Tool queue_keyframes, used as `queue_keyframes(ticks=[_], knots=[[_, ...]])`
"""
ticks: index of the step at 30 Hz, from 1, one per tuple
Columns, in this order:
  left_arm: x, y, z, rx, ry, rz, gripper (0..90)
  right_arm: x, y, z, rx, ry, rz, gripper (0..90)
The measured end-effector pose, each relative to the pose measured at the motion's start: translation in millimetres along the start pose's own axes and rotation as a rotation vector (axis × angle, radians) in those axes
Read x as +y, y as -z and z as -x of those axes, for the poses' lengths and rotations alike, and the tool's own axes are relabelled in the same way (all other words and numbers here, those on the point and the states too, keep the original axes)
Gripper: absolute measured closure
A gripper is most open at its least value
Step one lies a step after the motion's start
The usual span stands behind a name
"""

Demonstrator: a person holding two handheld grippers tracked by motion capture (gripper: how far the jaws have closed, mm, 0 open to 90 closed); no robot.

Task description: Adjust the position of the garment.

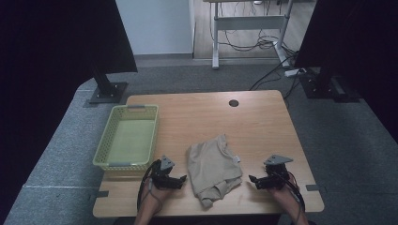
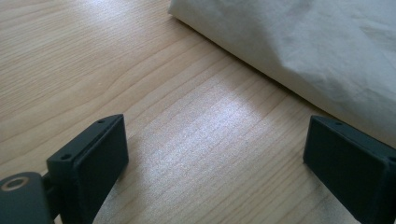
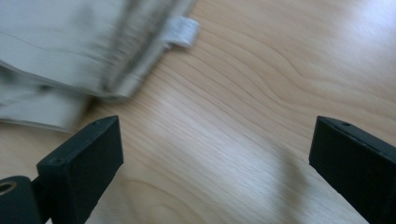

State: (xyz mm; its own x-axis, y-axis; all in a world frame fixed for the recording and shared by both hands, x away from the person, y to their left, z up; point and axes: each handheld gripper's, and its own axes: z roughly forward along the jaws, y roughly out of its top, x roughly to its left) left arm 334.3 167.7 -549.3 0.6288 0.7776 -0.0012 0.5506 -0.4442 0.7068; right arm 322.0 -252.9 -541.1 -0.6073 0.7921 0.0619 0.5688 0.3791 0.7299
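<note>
A beige folded garment (image 1: 213,168) lies on the wooden table (image 1: 253,122) near its front edge. My left gripper (image 1: 184,178) rests just left of the cloth, pointing at it, jaws wide open over bare wood (image 2: 215,140). The cloth's smooth folded edge (image 2: 303,51) lies beyond the left jaws, untouched. On the other side of the cloth my right gripper (image 1: 250,178) points at it, open too (image 3: 215,154). Ahead of the right jaws lie the garment's layered hems (image 3: 84,56) and a small white label (image 3: 183,31). Nothing sits between either pair of jaws.
A yellow-green plastic basket (image 1: 112,157) stands at the table's left, just behind my left hand. A round cable hole (image 1: 233,103) sits near the far edge. Dark monitor stands flank the table on the carpet; cables trail at the back right.
</note>
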Motion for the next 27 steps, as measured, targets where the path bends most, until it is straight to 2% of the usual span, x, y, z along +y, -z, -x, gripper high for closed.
queue_keyframes(ticks=[4,10,13,17,19,22,27], knots=[[0.1,-0.2,0.4,0.004,0.004,0.001,6.6,10.3,5.4,-17.0,0.058,0.039,0.027,3.2],[0.1,-0.2,0.5,0.004,0.004,0.001,6.6,24.0,2.8,-40.7,0.131,0.099,0.041,3.3],[0.1,-0.2,0.5,0.004,0.004,0.001,6.5,31.7,-1.7,-52.6,0.166,0.140,0.048,3.3],[0.1,-0.2,0.4,0.003,0.004,0.001,6.5,38.4,-16.3,-65.4,0.209,0.198,0.027,4.0],[0.1,-0.2,0.4,0.003,0.004,0.001,6.4,37.7,-28.2,-67.1,0.225,0.226,-0.002,4.3],[0.1,-0.2,0.4,0.003,0.004,0.001,6.3,33.3,-46.0,-64.5,0.236,0.243,-0.055,4.6],[0.1,-0.3,0.4,0.004,0.004,0.001,6.2,32.3,-54.2,-65.5,0.216,0.273,-0.059,4.7]])
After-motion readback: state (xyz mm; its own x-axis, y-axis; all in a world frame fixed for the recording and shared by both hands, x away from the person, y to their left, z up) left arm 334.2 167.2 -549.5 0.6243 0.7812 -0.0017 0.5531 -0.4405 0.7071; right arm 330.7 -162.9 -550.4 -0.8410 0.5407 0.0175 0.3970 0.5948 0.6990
